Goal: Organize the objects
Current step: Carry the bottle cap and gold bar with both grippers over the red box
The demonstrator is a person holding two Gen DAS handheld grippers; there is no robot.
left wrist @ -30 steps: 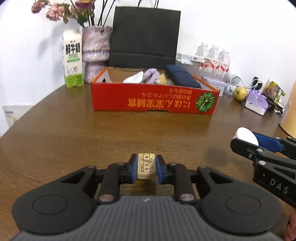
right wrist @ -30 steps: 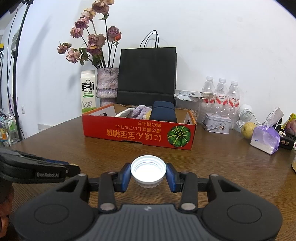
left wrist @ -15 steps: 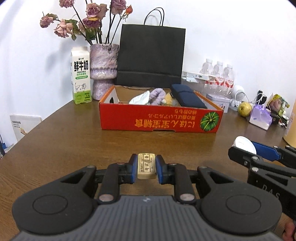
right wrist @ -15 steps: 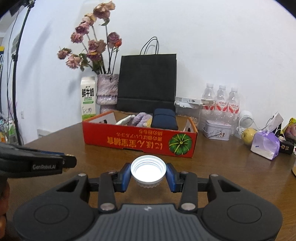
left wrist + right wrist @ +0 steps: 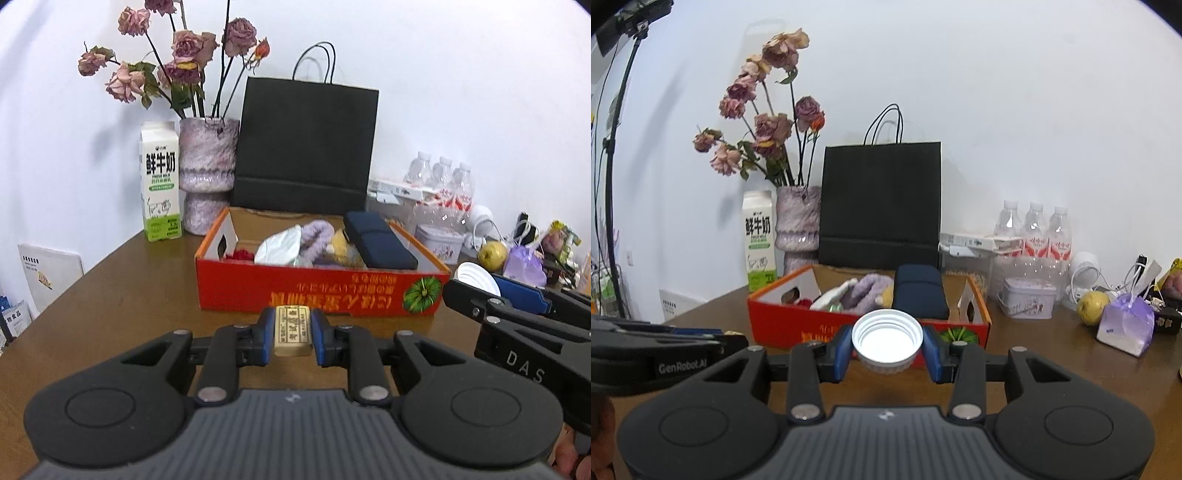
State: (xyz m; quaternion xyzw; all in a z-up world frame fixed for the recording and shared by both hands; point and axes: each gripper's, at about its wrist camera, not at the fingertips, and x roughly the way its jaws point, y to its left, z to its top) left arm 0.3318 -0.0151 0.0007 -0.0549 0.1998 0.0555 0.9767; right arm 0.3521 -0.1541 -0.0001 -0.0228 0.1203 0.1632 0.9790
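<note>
While the left gripper [image 5: 293, 332] pinches a small tan eraser-like block [image 5: 293, 330] with printed characters between its blue pads, the right gripper [image 5: 886, 349] clamps a white plastic bottle cap [image 5: 886, 339], open side up, between its own blue pads. Both are held above the brown wooden table [image 5: 122, 302], on the near side of a red cardboard box [image 5: 317, 291] printed with a green pumpkin and upside-down characters. From the left wrist view the right gripper [image 5: 517, 306] reaches in from the right edge, its white cap [image 5: 474, 280] level with the box's right corner; from the right wrist view the left gripper [image 5: 665, 350] shows as a dark bar at the left edge, its tip just left of the box.

Inside the box lie a dark navy case [image 5: 378, 240] on the right, a purple fuzzy item [image 5: 319, 236] and a yellow fuzzy item [image 5: 345, 245] in the middle, a crumpled silvery white wrapper [image 5: 280, 245] beside them, and something red [image 5: 240, 254] at the left end.

Behind the box a black paper bag [image 5: 306, 144] stands against the white wall, with a mottled purple vase [image 5: 207, 170] of dried roses [image 5: 177, 62] and a milk carton [image 5: 160, 181] to its left. To the far right stand three water bottles [image 5: 443, 184], a small printed tin [image 5: 439, 240], a yellow-green fruit [image 5: 493, 253] and a purple pouch [image 5: 524, 260]
</note>
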